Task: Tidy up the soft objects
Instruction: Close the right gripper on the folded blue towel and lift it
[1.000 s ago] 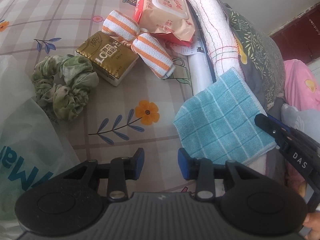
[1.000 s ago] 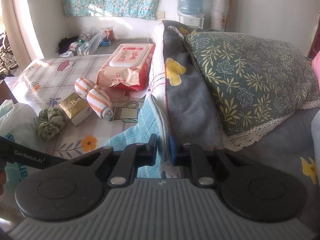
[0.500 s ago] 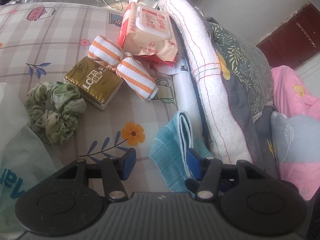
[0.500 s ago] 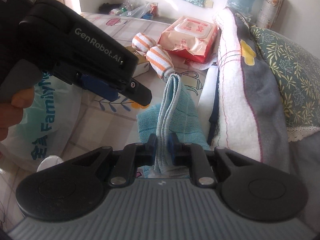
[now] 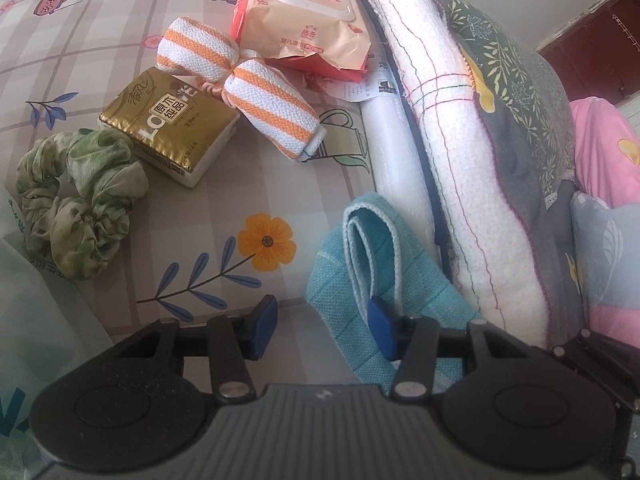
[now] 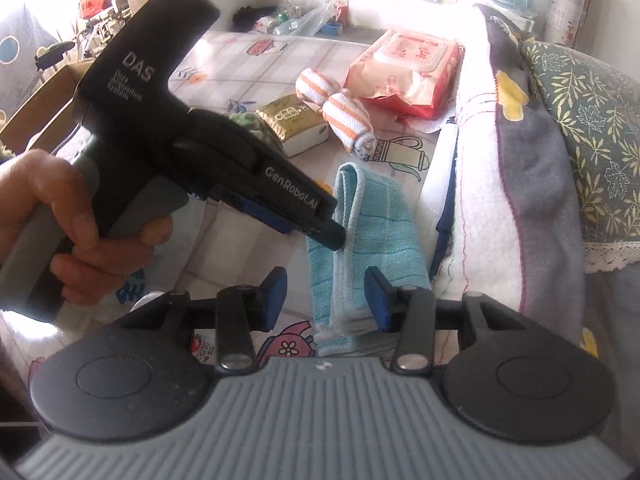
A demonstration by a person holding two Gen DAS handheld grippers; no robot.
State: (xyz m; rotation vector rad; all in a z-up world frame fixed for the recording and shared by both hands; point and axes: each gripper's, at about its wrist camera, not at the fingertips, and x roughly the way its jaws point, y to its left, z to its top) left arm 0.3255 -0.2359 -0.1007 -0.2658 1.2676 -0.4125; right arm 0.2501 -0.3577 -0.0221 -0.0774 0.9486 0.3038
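A light blue cloth lies folded double on the flowered bed sheet, beside a rolled white blanket. My left gripper is over the cloth's near left edge; its jaws are closing and its pads do not press the cloth. In the right wrist view the cloth stands in a loose fold between my right gripper's jaws, which are opening with a gap on the left side. The left gripper, held by a hand, has its tip at the fold.
On the sheet lie an orange-striped rolled towel, a gold tissue pack, a green scrunchie and a wet-wipes pack. A plastic bag is at the left. A leaf-patterned pillow lies beyond the blanket.
The cloth went from spread flat to folded double. My right gripper, shut on it before, has spread its jaws. My left gripper has moved over to the cloth's edge.
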